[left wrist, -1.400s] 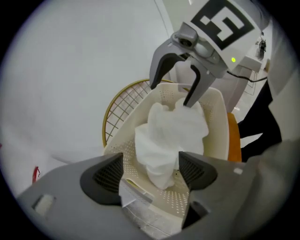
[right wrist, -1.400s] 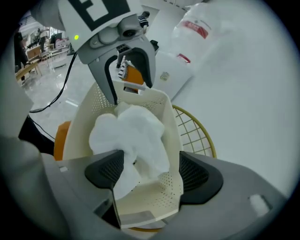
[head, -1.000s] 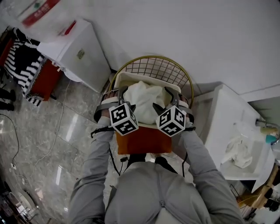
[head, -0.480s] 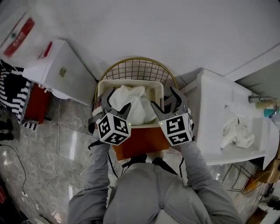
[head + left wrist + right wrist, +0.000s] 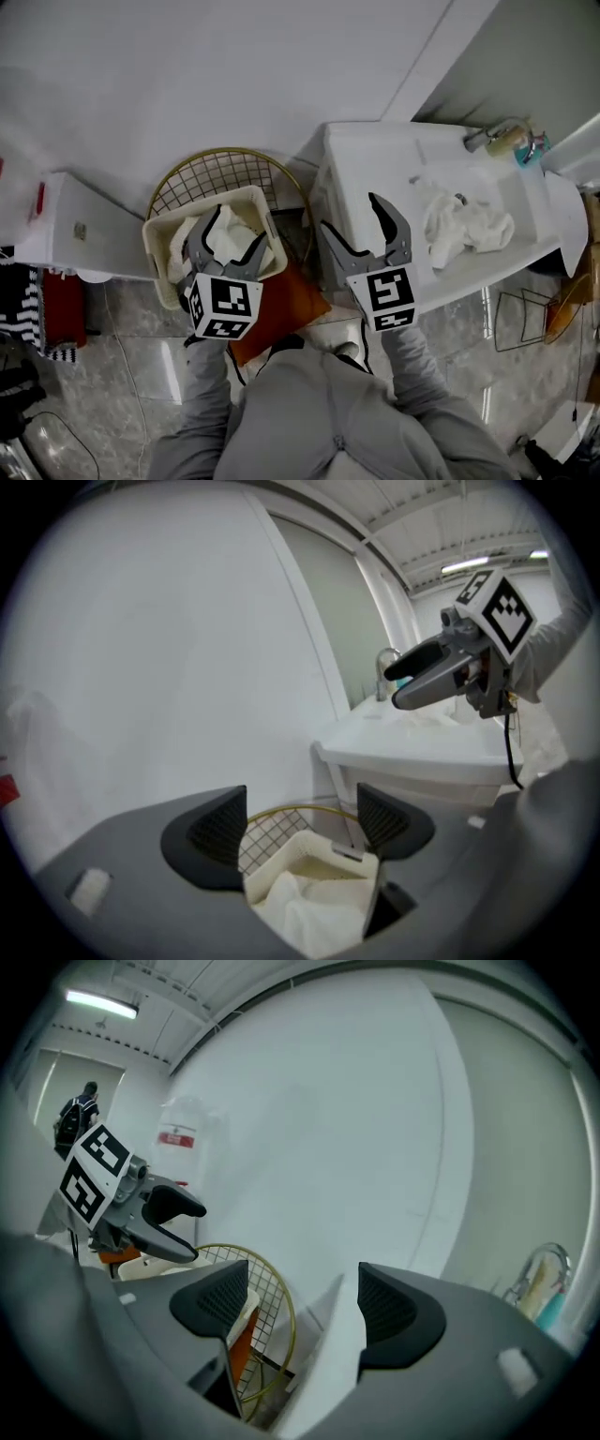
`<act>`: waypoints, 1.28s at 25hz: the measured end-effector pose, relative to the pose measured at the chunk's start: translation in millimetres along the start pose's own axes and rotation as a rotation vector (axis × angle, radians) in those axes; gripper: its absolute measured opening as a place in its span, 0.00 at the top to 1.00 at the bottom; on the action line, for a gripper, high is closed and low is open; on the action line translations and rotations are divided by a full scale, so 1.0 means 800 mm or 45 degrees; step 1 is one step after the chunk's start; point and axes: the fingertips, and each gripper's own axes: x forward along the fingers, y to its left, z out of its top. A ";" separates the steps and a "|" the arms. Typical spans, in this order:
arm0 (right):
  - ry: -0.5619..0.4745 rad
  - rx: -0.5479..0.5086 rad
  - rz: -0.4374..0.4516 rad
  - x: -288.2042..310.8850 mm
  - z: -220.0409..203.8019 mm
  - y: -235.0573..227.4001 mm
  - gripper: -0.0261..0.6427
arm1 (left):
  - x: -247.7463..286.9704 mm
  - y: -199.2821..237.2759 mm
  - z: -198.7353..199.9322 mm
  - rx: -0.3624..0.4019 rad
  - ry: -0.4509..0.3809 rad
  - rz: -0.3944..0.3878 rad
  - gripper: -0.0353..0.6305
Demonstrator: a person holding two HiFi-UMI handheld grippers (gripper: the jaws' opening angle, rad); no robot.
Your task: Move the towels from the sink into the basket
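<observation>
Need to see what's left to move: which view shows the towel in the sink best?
Head view: the white towel lies crumpled in the sink, seen whole from above. The left gripper view catches the sink side-on, towel barely visible; the right gripper view misses it.

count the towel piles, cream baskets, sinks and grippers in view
towel piles: 2 (sink pile, basket pile)
basket: 1
sink: 1
grippers: 2 (left gripper, right gripper)
total: 6
</observation>
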 end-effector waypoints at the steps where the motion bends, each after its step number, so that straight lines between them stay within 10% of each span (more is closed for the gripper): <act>1: -0.011 0.035 -0.034 -0.017 -0.004 -0.018 0.44 | 0.003 -0.015 0.017 0.008 -0.027 -0.012 0.35; 19: 0.031 0.047 -0.554 -0.374 -0.129 -0.264 0.44 | 0.013 -0.383 0.236 0.175 -0.316 -0.333 0.35; 32: 0.067 0.210 -0.903 -0.552 -0.208 -0.391 0.44 | 0.043 -0.553 0.352 0.273 -0.476 -0.572 0.35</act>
